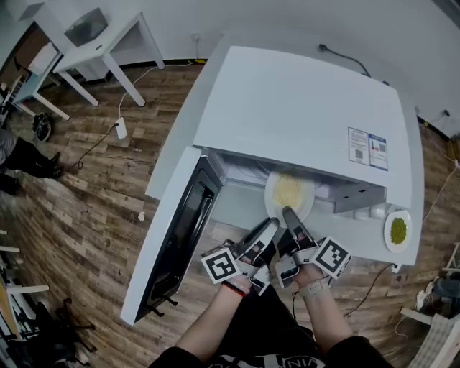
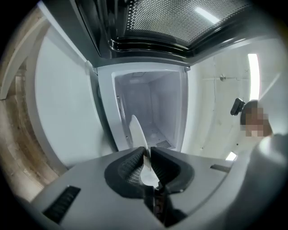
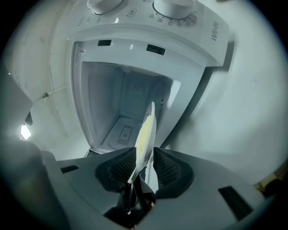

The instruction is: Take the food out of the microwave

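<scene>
1. At the far left of the head view, a person [image 1: 21,159] is cut off by the frame edge; I see only dark legs and shoes on the wooden floor [image 1: 86,208].
2. The microwave door [image 1: 176,237] hangs open to the left. Its lower corner runs toward the bottom of the frame, and I cannot make out the handle.
3. My left gripper [image 1: 271,224] is pinched on the near rim of the plate [image 1: 290,195]. In the left gripper view the jaws of the left gripper [image 2: 146,153] press on the thin white edge of the plate [image 2: 136,131], which I see edge-on, so the food is hidden there.
4. The plate sits at the mouth of the microwave [image 1: 302,108]. Its far rim is hidden under the oven's top, and the yellow food [image 1: 287,190] shows only as a pale blur.
5. My right gripper [image 1: 289,214] clamps the same rim just beside the left one. In the right gripper view the jaws of the right gripper [image 3: 145,152] bite the plate [image 3: 148,121], with the food [image 3: 142,134] visible.
6. The sticker [image 1: 367,148] on the oven's top carries a QR code; its print is too small to read.
7. On the control panel [image 3: 198,27] I read roughly "WHIN", and "30" and "35" by a dial [image 3: 173,6] that the frame cuts off.
8. A small plate of green food [image 1: 397,230] rests on the table at the right.
</scene>
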The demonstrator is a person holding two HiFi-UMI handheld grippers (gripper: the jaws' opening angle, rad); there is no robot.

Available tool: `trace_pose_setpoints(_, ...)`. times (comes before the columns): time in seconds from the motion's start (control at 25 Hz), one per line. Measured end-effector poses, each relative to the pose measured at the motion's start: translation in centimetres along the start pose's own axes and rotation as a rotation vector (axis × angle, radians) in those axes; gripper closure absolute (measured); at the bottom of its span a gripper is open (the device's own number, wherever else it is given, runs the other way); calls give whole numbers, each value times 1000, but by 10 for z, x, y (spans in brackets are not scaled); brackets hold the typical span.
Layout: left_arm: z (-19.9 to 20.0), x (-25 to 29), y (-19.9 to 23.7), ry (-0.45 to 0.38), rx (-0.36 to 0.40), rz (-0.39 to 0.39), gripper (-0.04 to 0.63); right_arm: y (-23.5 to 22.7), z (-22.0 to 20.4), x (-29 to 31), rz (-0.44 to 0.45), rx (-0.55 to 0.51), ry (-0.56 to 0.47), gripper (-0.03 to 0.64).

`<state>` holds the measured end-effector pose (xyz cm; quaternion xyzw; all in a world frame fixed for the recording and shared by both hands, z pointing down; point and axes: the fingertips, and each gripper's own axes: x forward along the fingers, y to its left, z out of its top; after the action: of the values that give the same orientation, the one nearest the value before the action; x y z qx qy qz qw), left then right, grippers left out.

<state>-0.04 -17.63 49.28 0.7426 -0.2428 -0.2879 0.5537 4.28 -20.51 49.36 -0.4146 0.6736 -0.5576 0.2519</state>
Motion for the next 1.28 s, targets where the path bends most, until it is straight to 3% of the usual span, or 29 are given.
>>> trace_pose_setpoints(0.16,-4,-2,2,7,-4,-5,543,-2,-3,-2,3,6,7,517)
trace_pose_setpoints(0.36,-2,-2,-3,34,84,-4,543,-5,-3,-5,8,31,9,534)
trace_pose_setpoints(0.6,5,-4,1,21,122,22,502,-4,-1,-10,31,38,11,551)
trace_pose_setpoints(1.28,-4,-2,0,59,150,44,476,0,-16,-29,90,94,50,552)
